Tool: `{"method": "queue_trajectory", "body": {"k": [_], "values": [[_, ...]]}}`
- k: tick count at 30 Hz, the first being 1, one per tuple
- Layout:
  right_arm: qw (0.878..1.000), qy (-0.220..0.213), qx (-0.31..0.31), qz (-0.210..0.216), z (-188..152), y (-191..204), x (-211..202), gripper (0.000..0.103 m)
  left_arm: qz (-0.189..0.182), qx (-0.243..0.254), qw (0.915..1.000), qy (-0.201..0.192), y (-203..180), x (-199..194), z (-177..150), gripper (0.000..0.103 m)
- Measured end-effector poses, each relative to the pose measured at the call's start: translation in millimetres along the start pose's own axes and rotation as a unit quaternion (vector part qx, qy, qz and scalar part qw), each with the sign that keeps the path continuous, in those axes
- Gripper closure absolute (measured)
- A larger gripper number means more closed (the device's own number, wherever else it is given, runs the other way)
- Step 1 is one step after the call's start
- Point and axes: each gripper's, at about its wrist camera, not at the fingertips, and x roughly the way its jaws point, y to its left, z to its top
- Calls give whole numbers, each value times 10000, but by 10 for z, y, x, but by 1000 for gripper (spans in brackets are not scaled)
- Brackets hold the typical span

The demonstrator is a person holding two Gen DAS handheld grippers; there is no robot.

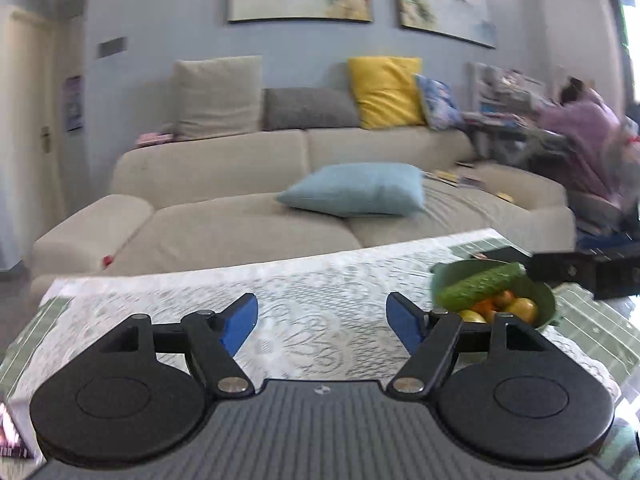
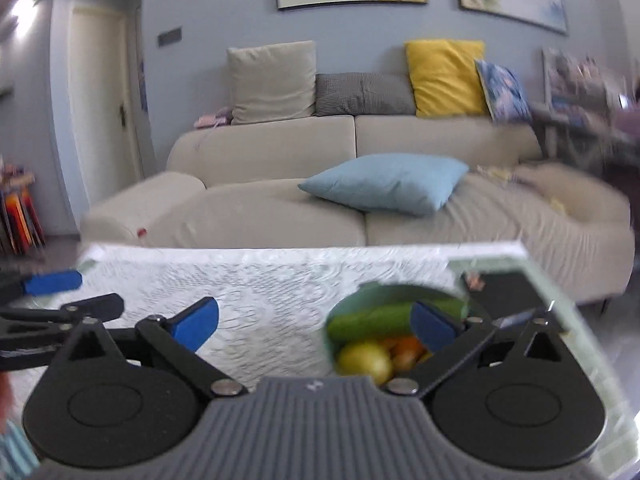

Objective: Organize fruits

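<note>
The left gripper (image 1: 322, 322) stands spread wide with nothing between its blue pads, above the white lace-patterned tablecloth (image 1: 304, 292); the round green bowl (image 1: 544, 304) sits at its two o'clock, holding a long green cucumber (image 1: 480, 286) across yellow and orange fruits (image 1: 520, 308). The right gripper (image 2: 316, 322) is likewise spread and empty; the bowl lies at its one o'clock, partly behind its right finger.
</note>
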Motion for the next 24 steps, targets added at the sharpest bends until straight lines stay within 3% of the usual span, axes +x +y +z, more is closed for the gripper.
{"method": "queue_trajectory", "body": {"k": [5, 9, 12, 15, 19, 22, 24], "values": [[9968, -27, 546, 585, -87, 317, -179, 4, 205, -288, 9993, 74, 106, -129, -126, 15], [9864, -80, 1344, 939, -34, 437, -201, 4, 399, -397, 9983, 142, 178, -210, -209, 16], [9909, -150, 1283, 383, -145, 559, -139, 4, 449, -406, 9980, 195, 197, -220, -269, 15], [9964, -214, 771, -266, -389, 672, -71, 4, 586, -323, 9976, 163, 202, -213, -352, 13], [9949, -286, 213, -945, -727, 725, 37, 4, 725, -430, 9963, 181, 208, -142, -449, 13], [9917, -263, -145, -1247, -905, 680, 158, 4, 744, -453, 9961, 151, 202, -101, -534, 13], [9924, -161, -90, -1219, -948, 572, 241, 4, 782, -391, 9959, 241, 194, -43, -571, 13]]}}
